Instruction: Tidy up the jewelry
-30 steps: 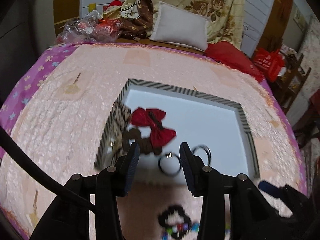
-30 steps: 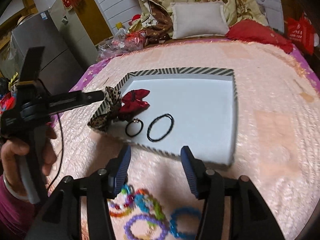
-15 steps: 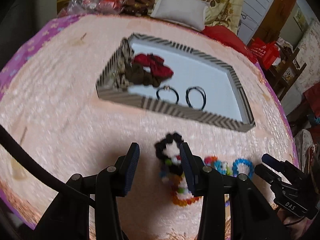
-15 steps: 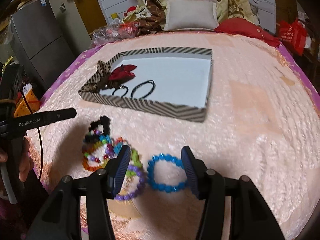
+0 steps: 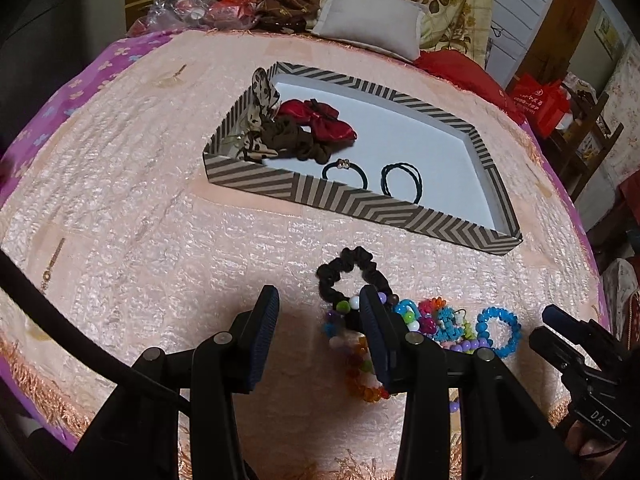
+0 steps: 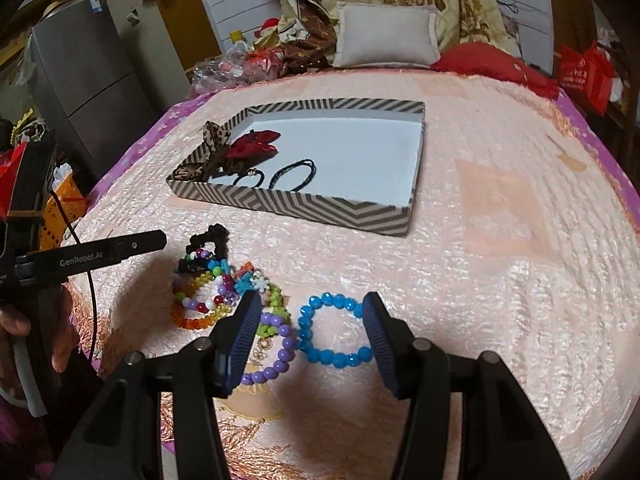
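Observation:
A striped tray (image 5: 360,204) (image 6: 304,206) lies on the pink bedspread and holds a red bow (image 5: 320,118), a brown scrunchie (image 5: 292,142), a leopard bow (image 5: 260,92) and two black hair ties (image 5: 400,178). In front of it lie a black scrunchie (image 5: 352,268) (image 6: 208,240), a heap of coloured bead bracelets (image 5: 432,322) (image 6: 216,288), a purple bracelet (image 6: 276,354) and a blue bead bracelet (image 5: 498,328) (image 6: 334,332). My left gripper (image 5: 316,320) is open and empty, just left of the heap. My right gripper (image 6: 310,324) is open and empty, its jaws either side of the blue bracelet.
A white pillow (image 5: 368,34), red cushion (image 5: 460,72) and piled cloth and bags (image 5: 224,4) sit at the bed's far edge. A grey fridge (image 6: 92,80) stands left. The bed's fringed front edge (image 5: 48,392) is close below the grippers.
Both grippers have pulled back from the tray towards the front of the bed and lowered near the bracelets. Both stayed open.

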The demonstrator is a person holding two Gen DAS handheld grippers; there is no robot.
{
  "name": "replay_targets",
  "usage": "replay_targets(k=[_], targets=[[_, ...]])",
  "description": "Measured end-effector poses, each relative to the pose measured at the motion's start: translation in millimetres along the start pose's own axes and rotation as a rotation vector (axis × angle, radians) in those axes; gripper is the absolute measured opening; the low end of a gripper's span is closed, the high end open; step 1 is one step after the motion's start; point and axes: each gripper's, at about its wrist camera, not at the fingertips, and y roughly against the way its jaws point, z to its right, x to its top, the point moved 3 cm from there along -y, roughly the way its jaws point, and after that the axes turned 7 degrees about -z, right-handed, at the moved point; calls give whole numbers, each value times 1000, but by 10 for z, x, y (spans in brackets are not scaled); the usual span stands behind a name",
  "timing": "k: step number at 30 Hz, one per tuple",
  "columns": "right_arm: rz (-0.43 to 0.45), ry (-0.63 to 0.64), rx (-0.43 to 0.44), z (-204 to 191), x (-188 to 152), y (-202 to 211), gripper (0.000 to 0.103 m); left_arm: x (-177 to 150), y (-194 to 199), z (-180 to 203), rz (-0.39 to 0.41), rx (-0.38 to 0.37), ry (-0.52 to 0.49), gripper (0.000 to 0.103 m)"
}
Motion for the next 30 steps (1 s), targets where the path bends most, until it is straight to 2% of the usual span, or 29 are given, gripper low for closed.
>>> replay_targets(k=[7, 14, 26, 30], targets=[[-2, 8, 0, -18, 3, -1, 55, -2, -20, -34, -3, 11, 5, 30], [-9, 0, -37, 97, -17, -2, 55, 32, -77, -119, -13, 27, 12, 30], [-39, 3, -69, 268, -97, -95, 55, 136, -362, -179, -91, -23, 25, 30], [-48, 29, -80, 267, -112, -148, 54, 175, -482, -103, -129, -33, -13, 30]])
